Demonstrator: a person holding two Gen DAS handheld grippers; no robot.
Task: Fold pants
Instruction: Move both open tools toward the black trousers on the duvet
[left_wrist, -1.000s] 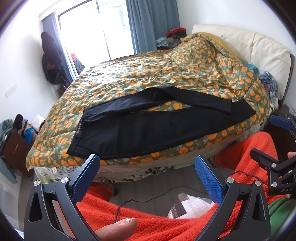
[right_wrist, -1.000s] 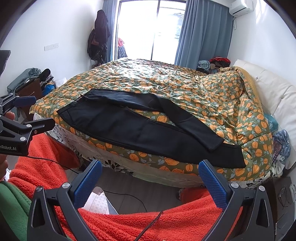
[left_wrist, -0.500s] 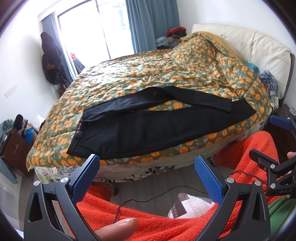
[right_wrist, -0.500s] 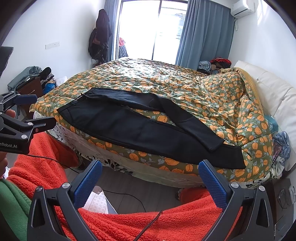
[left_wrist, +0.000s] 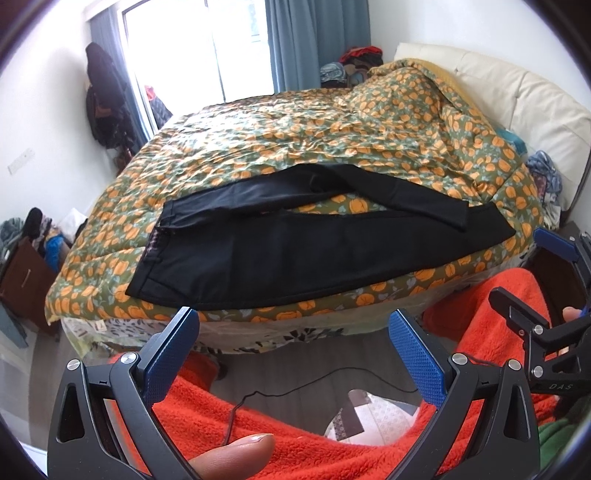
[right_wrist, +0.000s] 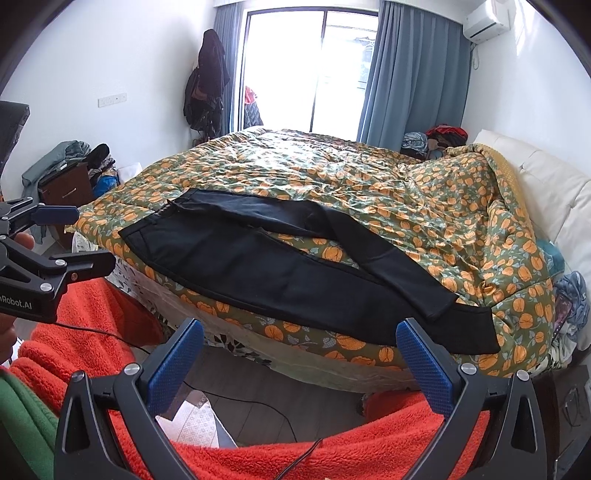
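Both hand-held grippers, left (left_wrist: 295, 354) and right (right_wrist: 299, 363), hang released before me, short of black fabric pants (right_wrist: 280, 273) spread flat on the orange-patterned green bed quilt (right_wrist: 388, 192).

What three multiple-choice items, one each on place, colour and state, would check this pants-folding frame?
1. Where do the pants lie?
A. On the floor
B. On the bed cover, along its near edge
C. On the dresser

2. What colour are the pants?
A. Black
B. Red
C. Beige

3. How do the left gripper and the right gripper stand?
A. Both clamped on the pants
B. Only one closed on cloth
C. Both open, short of the bed, holding nothing

Answers:
1 B: both views show the garment spread on the pumpkin-print cover, waistband to the left, legs running right.
2 A: the cloth is black all over.
3 C: in each view the blue fingers are spread wide, with floor and orange fleece between them.
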